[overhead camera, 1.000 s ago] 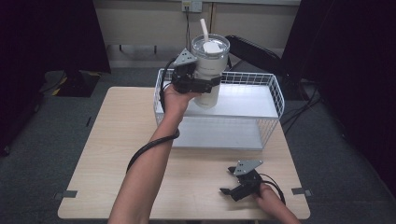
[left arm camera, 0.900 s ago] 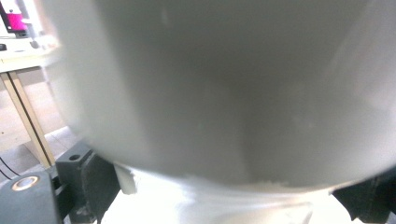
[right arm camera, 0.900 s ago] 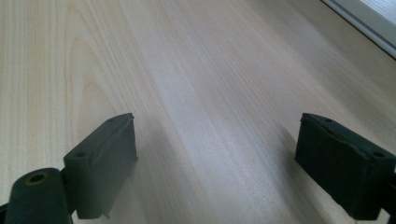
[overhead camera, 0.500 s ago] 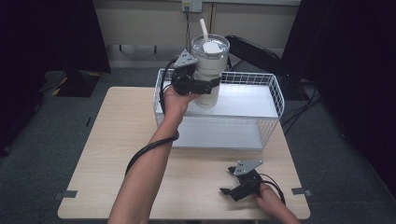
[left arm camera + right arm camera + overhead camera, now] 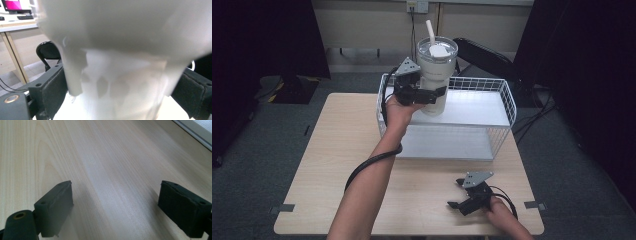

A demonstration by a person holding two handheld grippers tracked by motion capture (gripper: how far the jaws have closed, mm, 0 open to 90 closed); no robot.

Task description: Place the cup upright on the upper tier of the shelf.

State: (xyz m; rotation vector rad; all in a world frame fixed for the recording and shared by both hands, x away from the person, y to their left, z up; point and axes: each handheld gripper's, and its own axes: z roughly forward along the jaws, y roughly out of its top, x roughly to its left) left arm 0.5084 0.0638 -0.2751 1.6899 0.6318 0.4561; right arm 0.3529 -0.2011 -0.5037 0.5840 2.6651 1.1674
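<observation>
Left gripper [image 5: 430, 93] clamps tumbler [image 5: 435, 75], its print unreadable

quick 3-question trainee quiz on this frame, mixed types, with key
1. True or false: the left gripper is shut on the tumbler.
2. The right gripper is: A) open over bare table B) shut on a straw C) inside the basket.
3. Fill in: the tumbler is held above the white wire ____.

Key: 1 true; 2 A; 3 basket.
</observation>
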